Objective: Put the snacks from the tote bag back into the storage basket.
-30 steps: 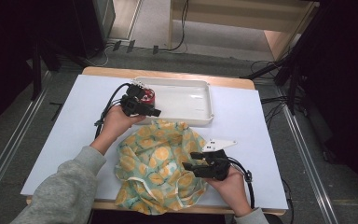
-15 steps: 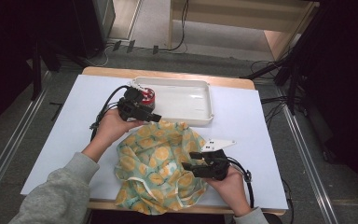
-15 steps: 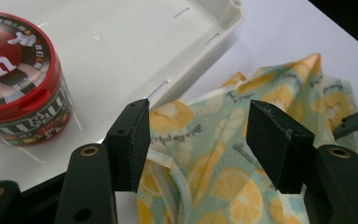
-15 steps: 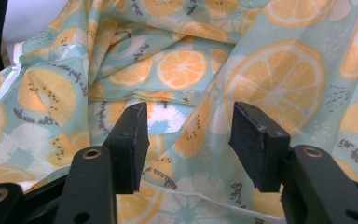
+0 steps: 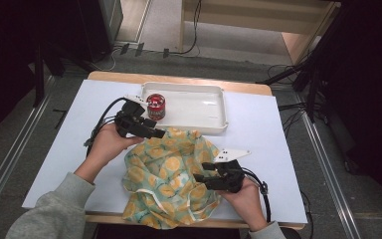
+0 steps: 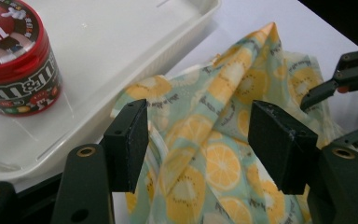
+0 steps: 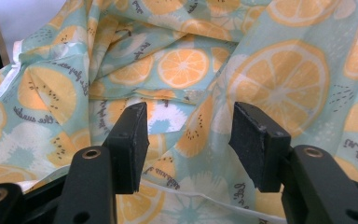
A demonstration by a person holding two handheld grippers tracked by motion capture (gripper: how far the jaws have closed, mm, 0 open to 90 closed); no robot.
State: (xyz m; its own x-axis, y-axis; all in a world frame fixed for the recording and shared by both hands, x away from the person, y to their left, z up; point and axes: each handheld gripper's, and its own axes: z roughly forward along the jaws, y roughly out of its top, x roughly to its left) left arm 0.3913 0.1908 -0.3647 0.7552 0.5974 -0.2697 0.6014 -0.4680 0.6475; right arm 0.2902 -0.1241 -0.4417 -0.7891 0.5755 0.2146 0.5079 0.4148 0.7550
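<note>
The left gripper (image 5: pixel 155 133) sits at the top left corner of the cloth (image 5: pixel 171 177), just in front of the white tray (image 5: pixel 199 107). Its jaws stand apart and have just been opening; in the left gripper view a raised fold of the cloth (image 6: pixel 214 149) lies in the gap between them, with neither pad pressing on it. The person's left hand (image 5: pixel 108 145) holds this gripper from the left, a grey sleeve (image 5: pixel 54 214) trailing back to the table's near edge.

The right gripper (image 5: pixel 205 179) rests on the right side of the cloth, near the front of the table, held by the right hand (image 5: pixel 246 199). In the right gripper view its jaws are also apart, with crumpled cloth (image 7: pixel 186 65) lying under and between them; the pads do not seem to pinch it.

The cloth, pale green with orange slices printed on it, lies bunched in the middle of the white table (image 5: pixel 273 134), its far edge touching the front wall of the tray and its near edge hanging over the table's front. A red candy tub (image 5: pixel 155 106) stands upright in the left end of the tray, just beyond the left gripper.
</note>
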